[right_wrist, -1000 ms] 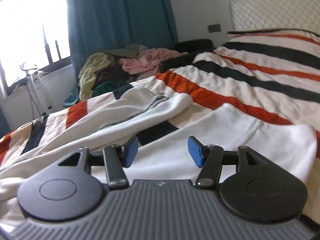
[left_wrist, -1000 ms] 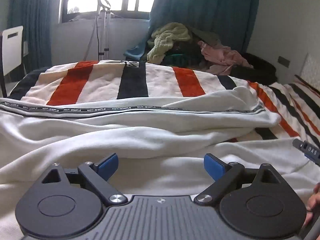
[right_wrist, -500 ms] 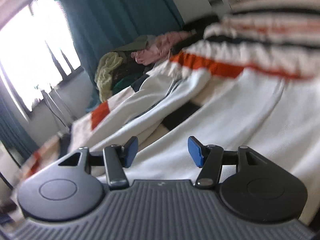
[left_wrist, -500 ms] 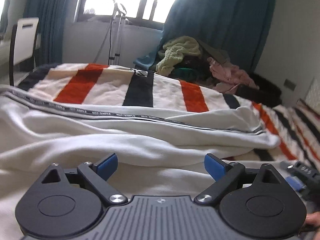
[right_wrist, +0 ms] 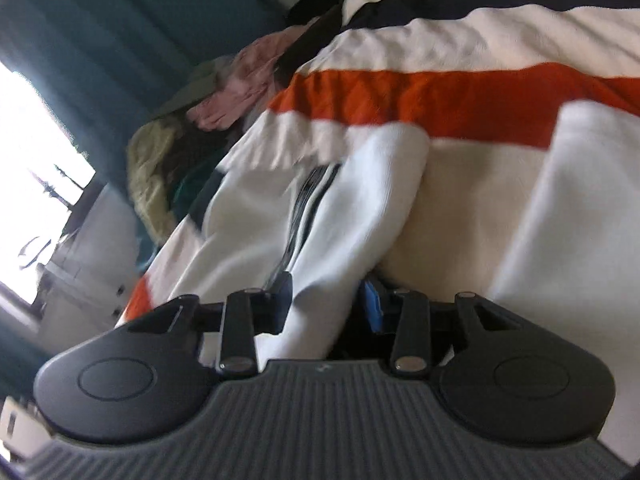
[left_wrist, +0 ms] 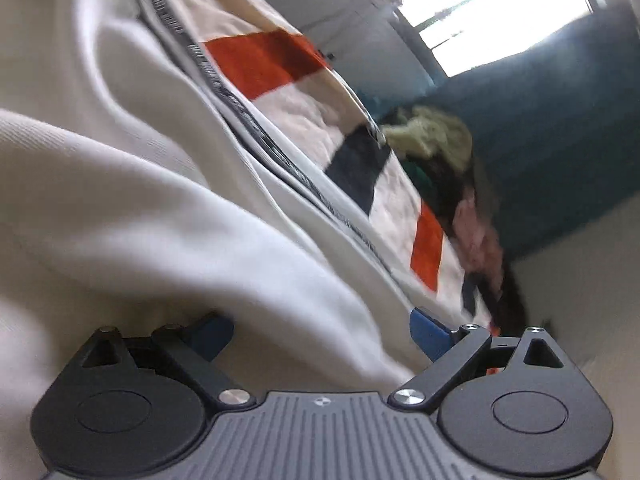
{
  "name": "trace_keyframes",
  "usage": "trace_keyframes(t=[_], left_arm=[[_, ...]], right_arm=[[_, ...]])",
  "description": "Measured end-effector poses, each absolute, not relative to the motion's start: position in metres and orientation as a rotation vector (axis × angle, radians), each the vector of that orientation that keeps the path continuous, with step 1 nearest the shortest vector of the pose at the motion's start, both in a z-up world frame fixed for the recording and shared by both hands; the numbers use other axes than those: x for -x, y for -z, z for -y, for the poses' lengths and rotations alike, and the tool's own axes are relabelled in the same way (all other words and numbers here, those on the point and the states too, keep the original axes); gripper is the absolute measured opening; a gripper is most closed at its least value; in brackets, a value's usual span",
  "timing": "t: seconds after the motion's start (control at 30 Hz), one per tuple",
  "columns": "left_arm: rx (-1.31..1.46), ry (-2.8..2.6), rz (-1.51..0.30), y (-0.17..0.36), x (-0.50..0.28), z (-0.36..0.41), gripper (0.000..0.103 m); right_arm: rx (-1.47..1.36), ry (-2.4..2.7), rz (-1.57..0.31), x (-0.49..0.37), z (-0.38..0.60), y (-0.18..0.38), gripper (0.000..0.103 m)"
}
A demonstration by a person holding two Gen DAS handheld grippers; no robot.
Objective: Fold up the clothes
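White garment (left_wrist: pixel 168 200) spread on striped bed cover (left_wrist: pixel 280 64); dark trim tape (left_wrist: pixel 280 152) runs along garment, lettering on it blurred, unreadable; left gripper (left_wrist: pixel 320 334) tilted, blue pads wide apart, garment fold bulging between them, not pinched; right gripper (right_wrist: pixel 326 300) clamped on bunched fold of white garment (right_wrist: pixel 360 208); clothes pile (right_wrist: pixel 192 120) beyond bed edge, by teal curtain (right_wrist: pixel 100 40); no other writing legible.

Left gripper (left_wrist: pixel 320 330) fingers spread wide (tilted), right gripper (right_wrist: pixel 326 300) fingers pinched together
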State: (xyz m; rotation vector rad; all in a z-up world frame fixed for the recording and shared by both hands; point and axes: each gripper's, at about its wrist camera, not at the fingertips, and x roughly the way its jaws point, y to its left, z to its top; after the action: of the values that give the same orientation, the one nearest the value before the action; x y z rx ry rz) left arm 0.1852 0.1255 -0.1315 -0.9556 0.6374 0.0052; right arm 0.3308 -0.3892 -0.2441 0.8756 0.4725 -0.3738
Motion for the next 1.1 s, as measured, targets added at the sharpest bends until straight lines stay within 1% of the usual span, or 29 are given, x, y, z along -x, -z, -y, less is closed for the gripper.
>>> trace_keyframes(t=[0.03, 0.07, 0.1, 0.17, 0.2, 0.27, 0.33, 0.37, 0.43, 0.6, 0.67, 0.77, 0.87, 1.03, 1.1], left_arm=[[1.003, -0.01, -0.623, 0.136, -0.187, -0.13, 0.091], [1.061, -0.018, -0.613, 0.141, -0.188, -0.136, 0.088], [1.107, -0.024, -0.608, 0.145, -0.189, -0.141, 0.084], [1.139, -0.038, -0.617, 0.15, -0.191, -0.149, 0.065], [1.146, -0.047, -0.626, 0.152, -0.192, -0.153, 0.06], [1.163, -0.065, -0.642, 0.156, -0.192, -0.16, 0.04], [1.173, -0.082, -0.664, 0.16, -0.19, -0.166, 0.026], [1.182, -0.082, -0.671, 0.162, -0.189, -0.169, 0.02], [1.203, -0.079, -0.678, 0.165, -0.185, -0.174, 0.014], [1.193, -0.089, -0.652, 0.156, -0.175, -0.18, 0.012], [1.178, -0.093, -0.633, 0.15, -0.169, -0.18, 0.012], [1.149, -0.106, -0.612, 0.143, -0.166, -0.179, 0.012], [1.118, -0.116, -0.595, 0.142, -0.17, -0.175, 0.012], [1.103, -0.122, -0.527, 0.145, -0.174, -0.171, 0.01], [1.104, -0.113, -0.501, 0.148, -0.177, -0.171, 0.009]], right_arm=[[-0.872, 0.396, -0.481, -0.339, 0.393, 0.245, 0.021], [-0.847, 0.411, -0.5, -0.346, 0.395, 0.244, 0.009], [-0.82, 0.406, -0.479, -0.339, 0.391, 0.234, 0.008], [-0.765, 0.397, -0.437, -0.327, 0.385, 0.213, 0.006], [-0.738, 0.392, -0.416, -0.321, 0.382, 0.203, 0.006], [-0.684, 0.382, -0.374, -0.308, 0.376, 0.182, 0.006], [-0.629, 0.372, -0.332, -0.295, 0.369, 0.161, 0.006], [-0.602, 0.367, -0.311, -0.289, 0.366, 0.151, 0.006], [-0.547, 0.357, -0.269, -0.276, 0.36, 0.13, 0.006], [-0.439, 0.349, -0.174, -0.258, 0.344, 0.074, 0.006], [-0.426, 0.374, -0.156, -0.27, 0.339, 0.056, 0.006], [-0.387, 0.43, -0.169, -0.308, 0.331, 0.044, 0.006], [-0.358, 0.47, -0.227, -0.364, 0.323, 0.053, 0.006], [-0.286, 0.529, -0.348, -0.451, 0.308, 0.097, 0.006], [-0.302, 0.55, -0.4, -0.473, 0.306, 0.116, 0.006]])
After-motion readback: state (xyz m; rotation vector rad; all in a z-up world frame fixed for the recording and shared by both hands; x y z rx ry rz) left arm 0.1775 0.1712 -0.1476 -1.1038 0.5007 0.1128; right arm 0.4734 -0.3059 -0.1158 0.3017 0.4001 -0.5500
